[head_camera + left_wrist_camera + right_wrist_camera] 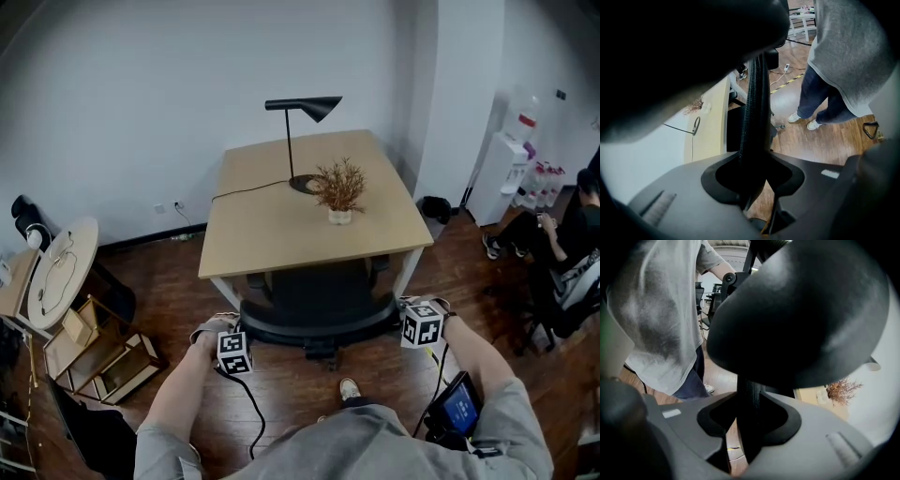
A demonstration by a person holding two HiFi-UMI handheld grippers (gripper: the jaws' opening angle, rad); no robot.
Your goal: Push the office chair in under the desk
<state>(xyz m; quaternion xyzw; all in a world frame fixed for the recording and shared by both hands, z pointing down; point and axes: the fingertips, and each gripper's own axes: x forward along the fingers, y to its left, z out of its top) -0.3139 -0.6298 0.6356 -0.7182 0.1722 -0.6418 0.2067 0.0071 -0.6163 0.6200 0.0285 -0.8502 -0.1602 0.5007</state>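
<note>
The black office chair stands at the near side of the light wooden desk, its seat under the top and its backrest at the desk's front edge. My left gripper holds the backrest's left end and my right gripper holds its right end. In the left gripper view the backrest's thin black edge runs between the jaws of the left gripper, which press on it. The right gripper view shows the right gripper shut on the same edge under a padded black part.
A black lamp and a dried plant in a pot stand on the desk. Wooden boxes and a round table are at the left. A seated person and a water dispenser are at the right.
</note>
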